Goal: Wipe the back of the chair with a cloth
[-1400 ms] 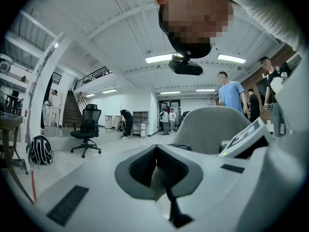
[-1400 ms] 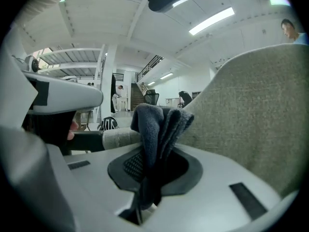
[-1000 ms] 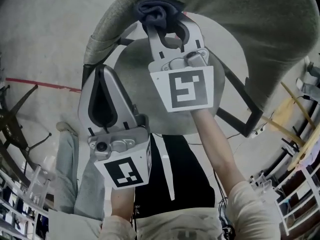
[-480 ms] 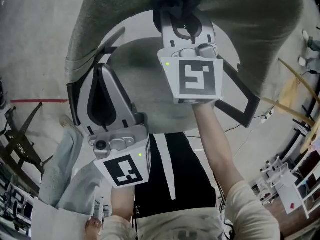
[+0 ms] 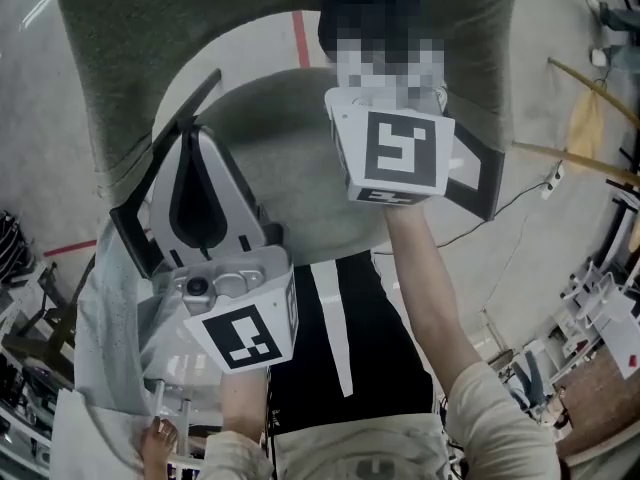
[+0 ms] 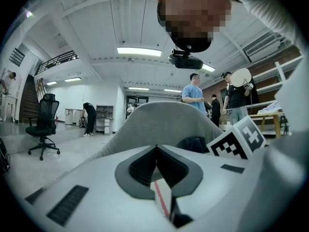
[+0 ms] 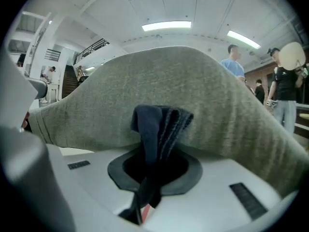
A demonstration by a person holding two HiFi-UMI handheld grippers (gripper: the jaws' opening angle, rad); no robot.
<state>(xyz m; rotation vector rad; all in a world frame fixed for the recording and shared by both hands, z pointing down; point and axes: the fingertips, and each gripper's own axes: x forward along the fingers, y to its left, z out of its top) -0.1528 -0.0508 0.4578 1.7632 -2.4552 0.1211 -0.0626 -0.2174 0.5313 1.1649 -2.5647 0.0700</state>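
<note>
Ahead of the fingers (image 7: pixel 227 178) of the right gripper (image 7: pixel 154 150), the chair back (image 7: pixel 159 88) is grey-green woven fabric, matt and faintly nubbly. The cloth (image 7: pixel 157 124) between them is dark blue, soft, and ribbed along its folds. Those fingers and the fingers (image 6: pixel 87 182) of the left gripper (image 6: pixel 155 148) are smooth, satin, pale-grey plastic with dull dark liners (image 6: pixel 140 170). Beyond them the floor (image 6: pixel 43 153) has a slight sheen.

The count comes to two white two-jaw grippers, the left gripper (image 5: pixel 195 144) and the right gripper (image 7: pixel 153 164), one grey fabric-covered chair back (image 7: pixel 145 88), one dark blue folded cloth (image 7: pixel 157 124), and one black swivel office chair (image 6: pixel 44 124) in the background.
</note>
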